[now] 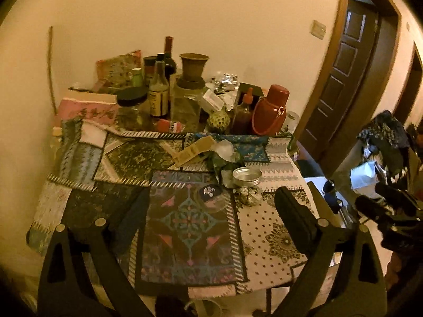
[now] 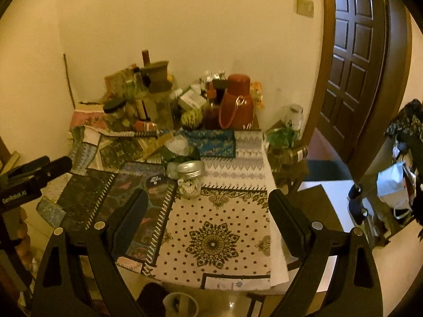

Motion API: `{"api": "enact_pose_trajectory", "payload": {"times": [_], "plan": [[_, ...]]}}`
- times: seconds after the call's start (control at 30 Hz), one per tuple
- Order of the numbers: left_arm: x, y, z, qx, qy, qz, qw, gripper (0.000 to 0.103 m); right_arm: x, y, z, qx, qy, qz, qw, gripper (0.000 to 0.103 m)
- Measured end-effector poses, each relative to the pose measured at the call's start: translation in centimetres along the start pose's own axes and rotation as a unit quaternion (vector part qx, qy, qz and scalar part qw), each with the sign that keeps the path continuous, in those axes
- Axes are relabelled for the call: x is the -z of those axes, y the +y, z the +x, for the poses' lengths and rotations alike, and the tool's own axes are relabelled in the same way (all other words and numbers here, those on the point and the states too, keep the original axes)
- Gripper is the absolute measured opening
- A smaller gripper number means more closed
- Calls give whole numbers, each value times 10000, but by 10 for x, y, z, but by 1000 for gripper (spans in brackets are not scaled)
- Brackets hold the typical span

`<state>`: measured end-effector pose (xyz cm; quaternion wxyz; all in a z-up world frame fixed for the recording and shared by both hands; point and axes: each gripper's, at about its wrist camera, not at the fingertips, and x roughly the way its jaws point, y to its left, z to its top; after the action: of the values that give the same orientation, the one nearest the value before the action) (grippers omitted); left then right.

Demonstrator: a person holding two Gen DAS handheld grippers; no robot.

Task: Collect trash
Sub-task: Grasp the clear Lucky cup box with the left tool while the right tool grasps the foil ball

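While both tools hover above the near edge of a small bench (image 2: 267, 251) draped in a patchwork cloth (image 1: 185, 227), neither one holds or touches anything. The left tool (image 1: 211, 211) has its two black fingers spread wide, with the patterned cloth showing between them. The right tool (image 2: 208, 211) is equally wide, its fingers framing the white dotted part of the cloth; it hangs to the right of the left tool, whose body shows at the left edge of the right wrist view.

Trash lies near the middle of the bench, beyond both tools. A crumpled clear plastic wrapper (image 1: 224, 146) sits on some dark green leafy scraps (image 1: 220, 162), and a torn strip of tan cardboard (image 1: 194, 150) lies just left of them, touching the pile. Just nearer stands a small glass jar (image 2: 189, 179) with a silver screw lid, upright, filled with something pale and crumpled. A round dark lid with white lettering (image 1: 210, 191) lies flat just left of the jar.

Along the far side, against the cream wall, stand crowded bottles (image 1: 158, 92), jars, a brown flowerpot (image 1: 193, 67) and a red flask with a loop strap (image 1: 269, 109). A dark panelled door (image 2: 354, 60) is at the far right.
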<state>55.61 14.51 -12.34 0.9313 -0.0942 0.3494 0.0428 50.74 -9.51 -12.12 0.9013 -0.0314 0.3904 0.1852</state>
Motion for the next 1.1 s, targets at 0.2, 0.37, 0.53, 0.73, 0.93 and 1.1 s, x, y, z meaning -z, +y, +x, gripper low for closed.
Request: {"api": "enact_pose_trajectory", "payload": {"times": [0.2, 0.37, 0.53, 0.73, 0.93, 1.1], "plan": [[-16, 16, 53, 273, 284, 591, 9975, 96, -8, 13, 56, 101, 499, 399, 9979, 91], [-15, 35, 110, 577, 906, 781, 9911, 96, -10, 16, 113, -70, 942, 768, 9926, 91], [-1, 47, 164, 839, 1621, 808, 9799, 96, -6, 12, 178, -277, 1467, 1175, 9818, 90], [19, 41, 214, 999, 2139, 1113, 9653, 96, 2, 19, 233, -264, 2049, 981, 9735, 69], [32, 29, 239, 1117, 2402, 1423, 9537, 96, 10, 24, 250, -283, 2243, 845, 9704, 50], [34, 20, 253, 1086, 2493, 1620, 9486, 96, 20, 14, 224, -177, 2136, 986, 9718, 48]]}}
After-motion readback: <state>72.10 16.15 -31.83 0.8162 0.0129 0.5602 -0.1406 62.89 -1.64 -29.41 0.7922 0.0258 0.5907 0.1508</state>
